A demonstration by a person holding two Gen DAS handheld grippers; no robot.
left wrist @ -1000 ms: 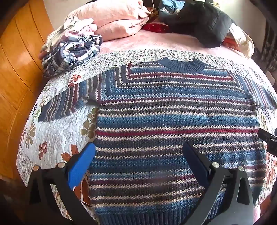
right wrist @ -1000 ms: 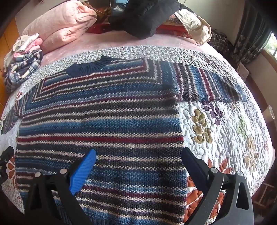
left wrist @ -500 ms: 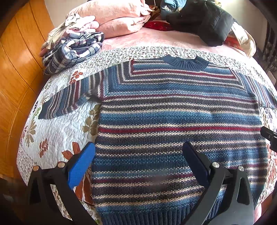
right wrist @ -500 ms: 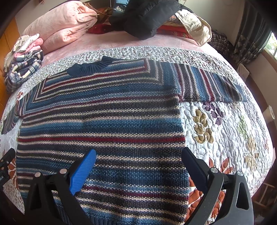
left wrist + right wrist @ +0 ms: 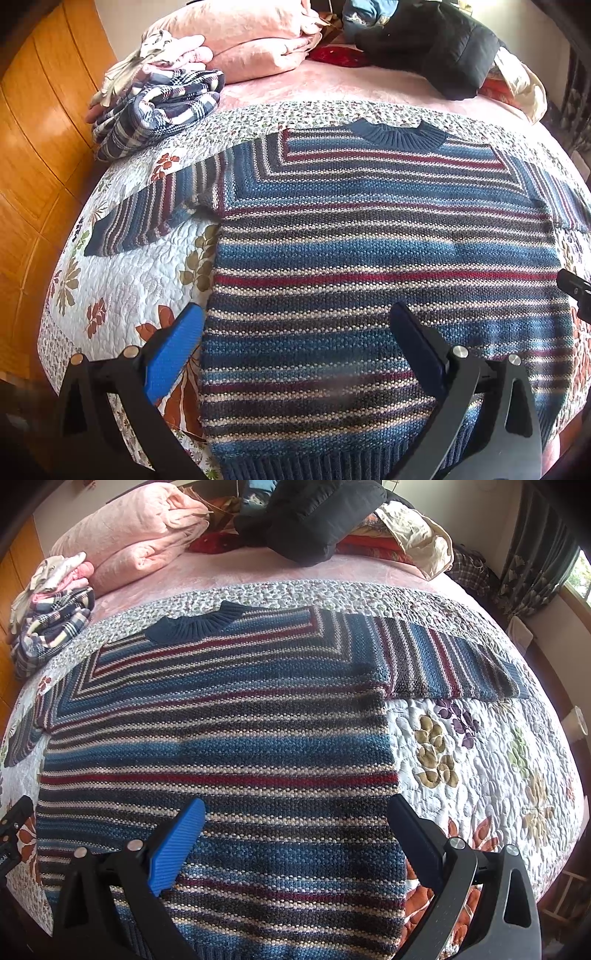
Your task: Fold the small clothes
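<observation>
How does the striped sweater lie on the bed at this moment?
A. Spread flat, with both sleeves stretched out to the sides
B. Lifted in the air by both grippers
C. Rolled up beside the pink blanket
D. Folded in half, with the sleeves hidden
A: the sweater lies flat on the quilt, one sleeve out to one side and the other sleeve out to the other; both grippers are open and hold nothing.

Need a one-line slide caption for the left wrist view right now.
Open left gripper poised over a striped knit sweater spread flat, sleeves out, on a floral quilt.
</observation>
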